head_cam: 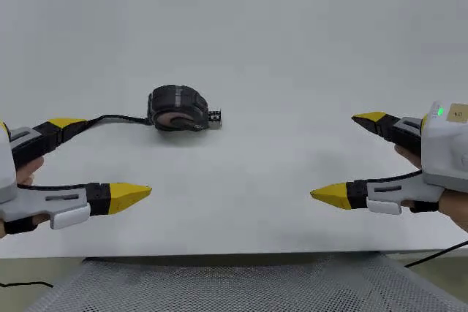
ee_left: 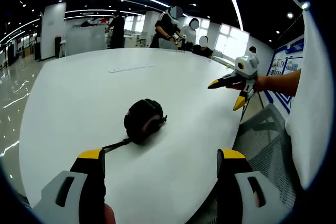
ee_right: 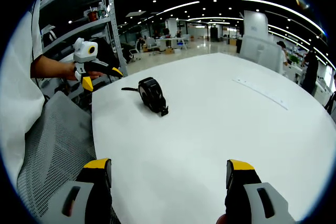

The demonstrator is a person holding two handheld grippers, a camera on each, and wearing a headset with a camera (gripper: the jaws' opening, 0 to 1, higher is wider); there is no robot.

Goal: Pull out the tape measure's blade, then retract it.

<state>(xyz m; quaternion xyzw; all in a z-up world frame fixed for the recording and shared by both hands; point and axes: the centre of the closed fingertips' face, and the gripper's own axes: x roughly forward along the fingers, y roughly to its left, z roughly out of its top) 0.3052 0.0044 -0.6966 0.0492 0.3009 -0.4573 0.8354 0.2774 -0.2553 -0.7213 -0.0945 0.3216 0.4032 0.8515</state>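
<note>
A wide white counter (head_cam: 292, 49) fills the foreground. The left claw (head_cam: 113, 156) at nine o'clock and the right claw (head_cam: 334, 156) at three hang released. The tape measure (head_cam: 178, 109) lies untouched at ten; next, steady it and pinch the blade tip (head_cam: 215, 115).

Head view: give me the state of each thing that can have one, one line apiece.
tape measure: lying on the table, blade retracted, just the end hook at the case mouth, ungripped.
left claw: open, empty, short of the tape measure.
right claw: open, empty, well clear of the tape measure.
</note>
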